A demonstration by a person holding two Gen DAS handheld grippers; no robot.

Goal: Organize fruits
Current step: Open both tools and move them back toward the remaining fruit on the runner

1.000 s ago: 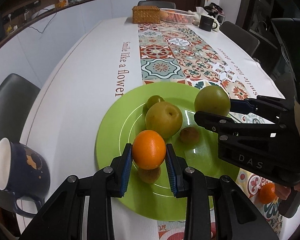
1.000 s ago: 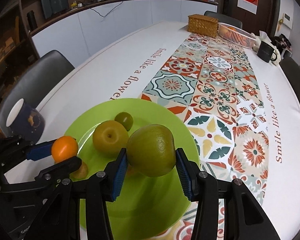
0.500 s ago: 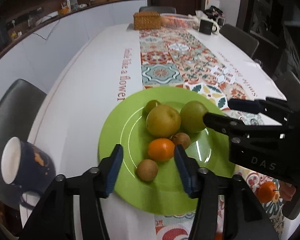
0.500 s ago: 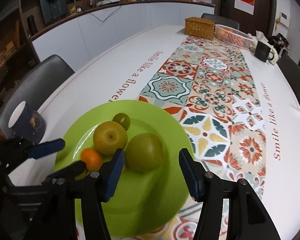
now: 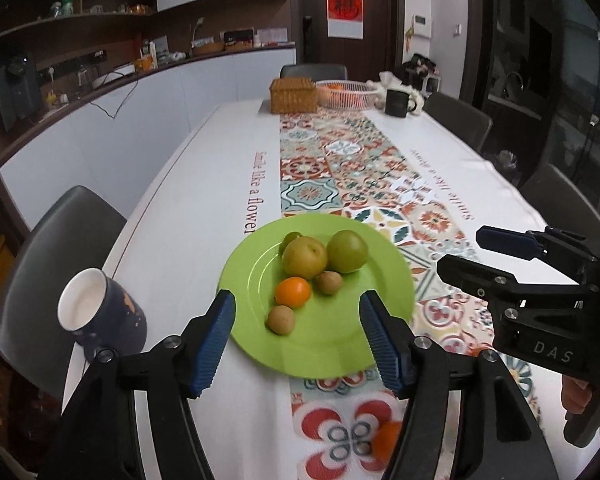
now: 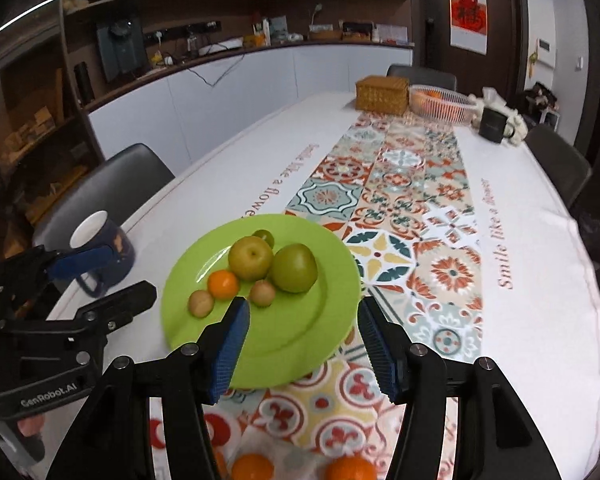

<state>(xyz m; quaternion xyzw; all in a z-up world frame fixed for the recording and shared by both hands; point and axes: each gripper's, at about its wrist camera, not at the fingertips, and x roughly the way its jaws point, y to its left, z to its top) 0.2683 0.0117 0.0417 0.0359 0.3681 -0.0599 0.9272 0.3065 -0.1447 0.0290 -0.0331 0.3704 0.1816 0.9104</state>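
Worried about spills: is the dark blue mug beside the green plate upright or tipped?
Tipped: the dark blue mug leans, white mouth angled sideways. Contents: cannot tell.

The tablecloth (image 6: 540,240) reads "Smile like a flower" along both sides of its patterned strip, the left gripper (image 6: 36,394) body carries "GenRobot.AI", and the right gripper (image 5: 548,356) body carries "DAS".

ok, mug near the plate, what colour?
Dark blue mug, white inside, orange markings; clearest in left wrist view.
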